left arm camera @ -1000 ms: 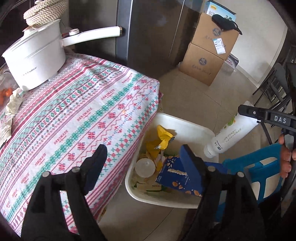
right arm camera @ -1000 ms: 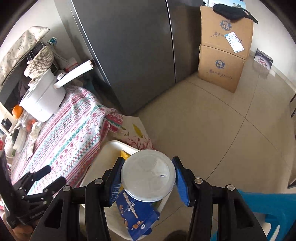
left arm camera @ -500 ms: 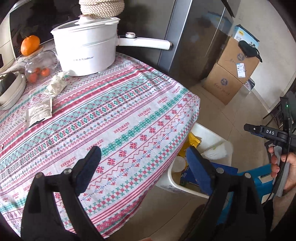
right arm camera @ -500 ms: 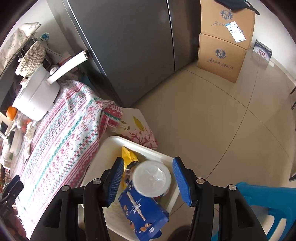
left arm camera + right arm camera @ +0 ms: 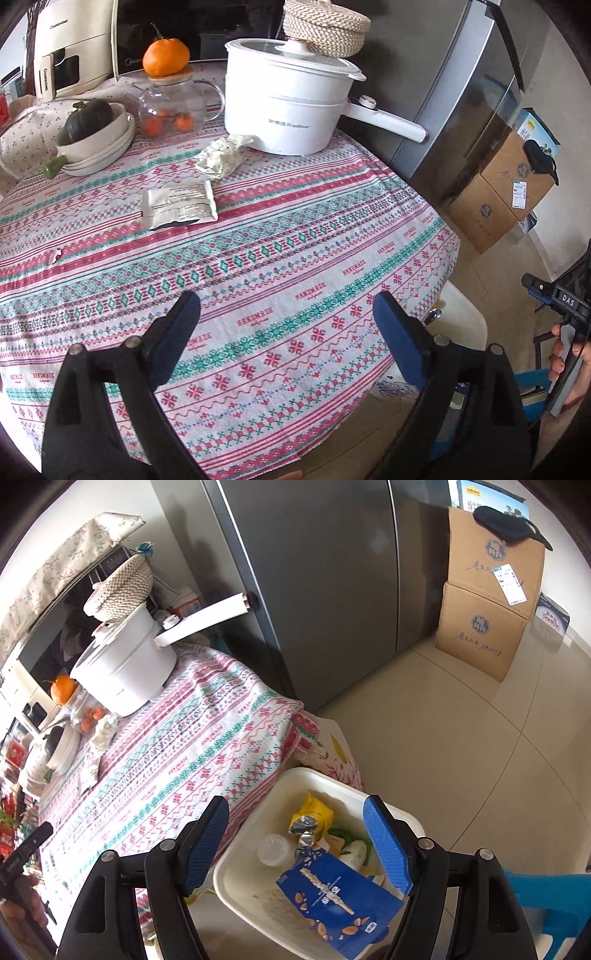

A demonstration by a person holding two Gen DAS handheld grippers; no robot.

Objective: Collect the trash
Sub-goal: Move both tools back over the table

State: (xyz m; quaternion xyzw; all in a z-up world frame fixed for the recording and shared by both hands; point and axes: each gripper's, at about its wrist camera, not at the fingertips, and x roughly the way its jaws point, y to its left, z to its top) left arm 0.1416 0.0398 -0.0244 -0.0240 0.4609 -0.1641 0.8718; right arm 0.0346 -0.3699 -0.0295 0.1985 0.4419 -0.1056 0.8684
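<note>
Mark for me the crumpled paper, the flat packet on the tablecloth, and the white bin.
crumpled paper (image 5: 220, 157), left wrist view, middle of the wad.
flat packet (image 5: 178, 205), left wrist view, centre of its printed face.
white bin (image 5: 400, 814), right wrist view, far rim.

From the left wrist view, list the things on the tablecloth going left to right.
Bowl with the dark squash → printed packet → crumpled paper → white pot.

On the bench, a packet lies before a wad; pot behind; bin beside the bench.
</note>
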